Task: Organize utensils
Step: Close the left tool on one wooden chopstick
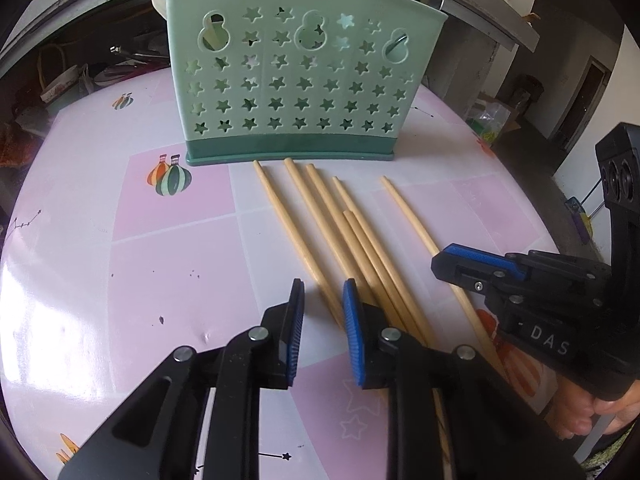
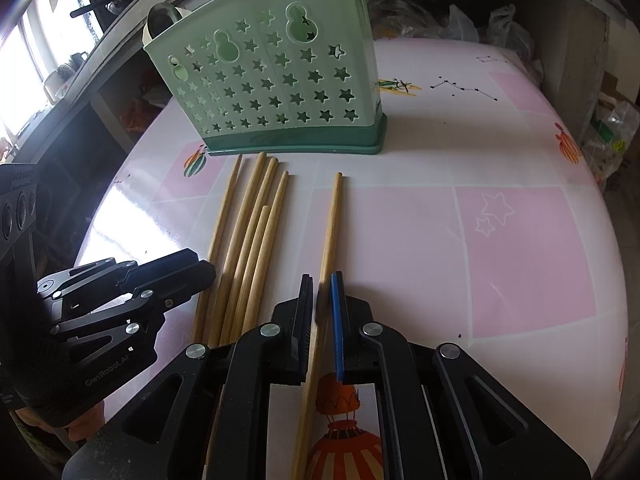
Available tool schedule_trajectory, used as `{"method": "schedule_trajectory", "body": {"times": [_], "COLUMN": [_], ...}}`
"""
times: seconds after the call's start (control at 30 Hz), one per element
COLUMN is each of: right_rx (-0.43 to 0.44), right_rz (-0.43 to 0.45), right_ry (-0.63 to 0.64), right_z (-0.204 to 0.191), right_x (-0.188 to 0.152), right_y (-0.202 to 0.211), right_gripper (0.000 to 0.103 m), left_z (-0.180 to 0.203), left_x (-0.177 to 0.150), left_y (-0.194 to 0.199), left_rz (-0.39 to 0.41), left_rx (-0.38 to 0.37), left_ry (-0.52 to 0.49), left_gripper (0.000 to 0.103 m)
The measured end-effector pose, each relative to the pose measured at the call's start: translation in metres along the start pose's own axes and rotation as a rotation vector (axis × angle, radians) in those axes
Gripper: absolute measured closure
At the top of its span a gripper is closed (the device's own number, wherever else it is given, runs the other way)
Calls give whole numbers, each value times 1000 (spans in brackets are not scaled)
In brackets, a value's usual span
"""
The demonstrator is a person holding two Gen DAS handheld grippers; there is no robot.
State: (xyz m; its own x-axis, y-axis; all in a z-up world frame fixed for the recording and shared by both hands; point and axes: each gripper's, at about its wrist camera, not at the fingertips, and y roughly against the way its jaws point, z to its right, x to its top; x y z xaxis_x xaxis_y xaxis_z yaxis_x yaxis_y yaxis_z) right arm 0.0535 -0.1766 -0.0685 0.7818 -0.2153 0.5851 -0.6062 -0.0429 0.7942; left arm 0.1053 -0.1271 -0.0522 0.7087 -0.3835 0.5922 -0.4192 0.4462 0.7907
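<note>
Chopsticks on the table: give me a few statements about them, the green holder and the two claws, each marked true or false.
1. Six chopsticks lie on the table. True.
2. The right claw is closed on the lone chopstick that lies apart from the others. True.
3. The left claw grips a chopstick. False: its jaws stand a little apart above the table, with nothing pressed between them.
4. The green holder lies tipped on its side. False: it stands upright on its darker base, behind the chopstick tips.
5. The holder's wall has star-shaped cutouts. True.
</note>
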Motion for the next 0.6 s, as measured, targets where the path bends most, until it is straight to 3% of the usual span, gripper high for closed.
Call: {"method": "schedule_trajectory", "body": {"times": [0.3,0.6], "right_rx": [1,10], "right_rz": [1,-3], "right_ry": [3,3], "right_z": [0,2], "right_x": [0,1], "right_y": [0,0], "right_gripper": [96,96], "left_z": [-6,-20], "left_x": [-2,-19], "left_y": [4,18], "left_rz": [-17,-43], "left_rx": [44,54], "left_ry": [1,2], "left_gripper": [84,97]}}
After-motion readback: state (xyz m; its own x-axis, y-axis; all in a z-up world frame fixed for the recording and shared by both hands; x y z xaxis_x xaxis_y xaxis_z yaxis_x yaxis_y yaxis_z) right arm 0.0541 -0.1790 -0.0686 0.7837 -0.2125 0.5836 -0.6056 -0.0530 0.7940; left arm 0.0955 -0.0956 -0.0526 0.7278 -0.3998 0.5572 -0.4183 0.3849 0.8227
